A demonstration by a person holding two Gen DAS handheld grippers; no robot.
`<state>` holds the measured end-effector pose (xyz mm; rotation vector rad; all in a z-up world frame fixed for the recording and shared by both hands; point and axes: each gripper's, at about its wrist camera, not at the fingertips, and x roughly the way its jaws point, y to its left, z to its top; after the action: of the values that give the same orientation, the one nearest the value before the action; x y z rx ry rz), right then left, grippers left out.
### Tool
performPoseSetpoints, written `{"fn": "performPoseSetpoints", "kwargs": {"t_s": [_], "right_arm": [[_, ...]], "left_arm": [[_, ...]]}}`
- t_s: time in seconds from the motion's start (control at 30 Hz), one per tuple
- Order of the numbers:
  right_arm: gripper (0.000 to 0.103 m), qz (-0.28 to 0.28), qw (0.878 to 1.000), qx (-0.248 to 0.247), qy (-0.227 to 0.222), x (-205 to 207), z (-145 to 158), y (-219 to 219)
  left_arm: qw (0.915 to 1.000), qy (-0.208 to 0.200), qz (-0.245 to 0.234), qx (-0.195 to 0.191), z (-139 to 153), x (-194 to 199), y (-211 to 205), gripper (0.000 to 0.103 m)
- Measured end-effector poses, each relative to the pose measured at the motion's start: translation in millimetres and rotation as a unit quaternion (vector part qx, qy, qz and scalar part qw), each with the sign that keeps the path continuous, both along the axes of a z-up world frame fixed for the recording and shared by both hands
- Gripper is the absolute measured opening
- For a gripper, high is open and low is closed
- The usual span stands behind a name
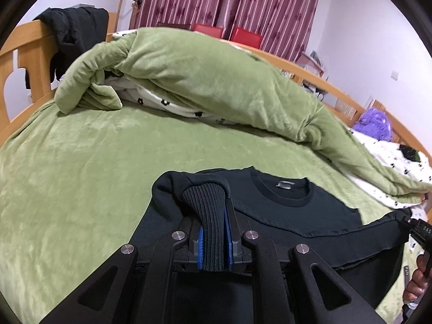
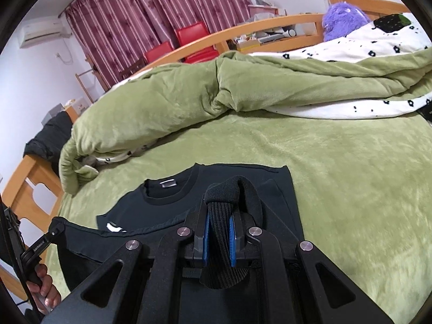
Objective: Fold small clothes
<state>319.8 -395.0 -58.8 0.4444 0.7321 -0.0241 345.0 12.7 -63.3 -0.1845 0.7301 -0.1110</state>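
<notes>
- Your left gripper (image 1: 213, 205) is clamped on the ribbed hem of the black sweatshirt (image 1: 291, 213), pinched between its blue pads (image 1: 200, 245).
- Your right gripper (image 2: 220, 208) likewise grips a bunch of ribbed hem, fabric looping over its fingertips.
- The sweatshirt lies on the green bed (image 1: 108, 145), collar toward 12 o'clock, lower edge lifted.
- A rumpled green duvet (image 2: 189, 91) sits at 12 o'clock, beyond the collar.
</notes>
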Motion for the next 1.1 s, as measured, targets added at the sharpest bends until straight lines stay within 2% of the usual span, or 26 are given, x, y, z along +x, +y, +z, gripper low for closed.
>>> {"fn": "performPoseSetpoints", "kwargs": {"t_s": [0.13,0.3,0.5,0.57,0.6,0.63,0.67,0.7,0.73,0.8,0.87,0.9,1.1], "right_arm": [[0.011,0.001,1.000,-0.008,0.018,28.1,-23.2,1.8],[0.011,0.005,1.000,-0.002,0.025,60.5,-45.7,-2.5],[0.011,0.000,0.999,0.011,0.031,91.0,-67.1,-8.3],[0.015,-0.011,0.999,0.005,0.037,97.1,-76.1,-6.5],[0.016,-0.014,0.999,0.002,0.044,98.8,-80.9,-5.5],[0.021,-0.019,0.998,-0.001,0.055,100.0,-87.6,-4.6],[0.031,-0.020,0.998,0.001,0.063,99.8,-92.6,-4.4],[0.035,-0.016,0.997,0.005,0.071,98.8,-97.1,-3.7],[0.038,-0.012,0.997,0.005,0.075,96.7,-97.5,-4.0],[0.038,-0.013,0.997,0.006,0.070,86.7,-90.7,-6.8],[0.050,-0.020,0.998,0.015,0.059,75.1,-82.3,-9.5],[0.052,-0.024,0.998,0.018,0.054,67.9,-77.3,-10.2],[0.053,-0.006,0.999,-0.014,0.048,26.0,-60.2,5.4]], "left_arm": [[0.9997,0.021,0.001,0.011,-22.1,27.3,-4.9,0.012],[0.9994,0.034,-0.001,0.006,-37.3,57.8,-2.3,0.012],[0.9978,0.056,0.000,-0.037,-52.2,85.6,6.8,0.014],[0.9967,0.068,0.005,-0.044,-57.1,88.6,8.3,0.017],[0.9959,0.077,0.009,-0.045,-59.5,89.3,9.6,0.025],[0.9952,0.085,0.011,-0.048,-60.9,89.0,11.0,0.035],[0.9947,0.086,0.013,-0.054,-61.2,86.1,12.5,0.040],[0.9948,0.084,0.014,-0.056,-60.6,84.3,13.9,0.047],[0.9951,0.079,0.013,-0.058,-59.2,80.8,14.4,0.057],[0.9961,0.067,0.012,-0.056,-54.8,70.9,13.3,0.066],[0.9967,0.070,0.006,-0.041,-52.2,62.6,7.7,0.066],[0.9968,0.072,0.003,-0.034,-51.9,59.5,5.5,0.066],[0.9967,0.079,0.002,-0.017,-53.3,18.3,-2.2,0.066]]}}
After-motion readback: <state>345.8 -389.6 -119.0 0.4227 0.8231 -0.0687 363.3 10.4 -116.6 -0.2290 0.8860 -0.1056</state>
